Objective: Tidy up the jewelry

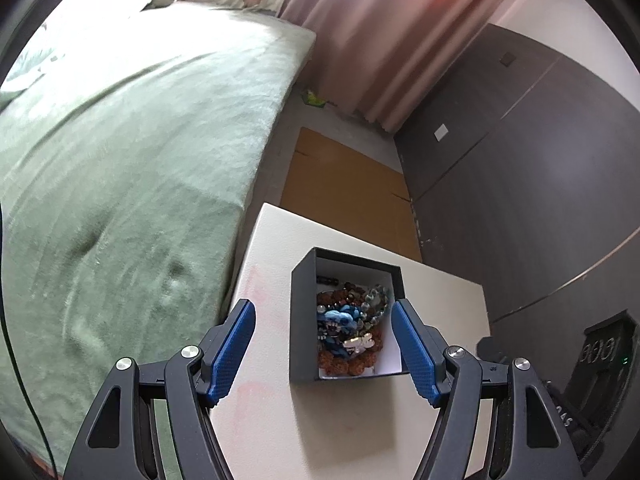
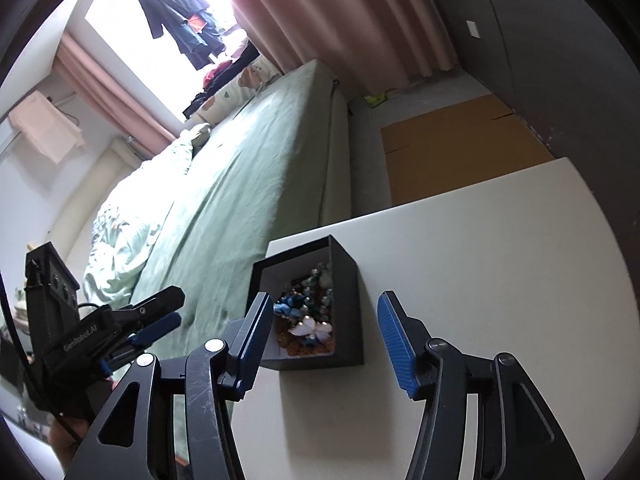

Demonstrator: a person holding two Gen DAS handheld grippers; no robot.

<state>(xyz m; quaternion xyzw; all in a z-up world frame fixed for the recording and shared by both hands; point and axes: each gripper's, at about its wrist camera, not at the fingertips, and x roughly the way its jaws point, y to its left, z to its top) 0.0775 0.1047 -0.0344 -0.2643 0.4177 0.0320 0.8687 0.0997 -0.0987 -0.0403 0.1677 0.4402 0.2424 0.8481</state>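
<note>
A black square box [image 1: 301,312] with a white lining stands on a white table [image 1: 276,412]. It holds a pile of jewelry [image 1: 350,328]: brown bead bracelets, grey-green beads, a blue piece and a silver charm. My left gripper [image 1: 323,346] is open and empty, held above the box with a finger on each side. In the right wrist view the same box [image 2: 347,312] and jewelry [image 2: 310,316] lie ahead. My right gripper [image 2: 325,334] is open and empty above the box's near side. The left gripper [image 2: 156,316] also shows in the right wrist view at the left.
A bed with a green cover [image 1: 132,168] runs along the table's left side. Flat brown cardboard [image 1: 348,188] lies on the floor beyond the table. Dark cabinet doors [image 1: 520,200] stand to the right, pink curtains [image 1: 376,32] behind.
</note>
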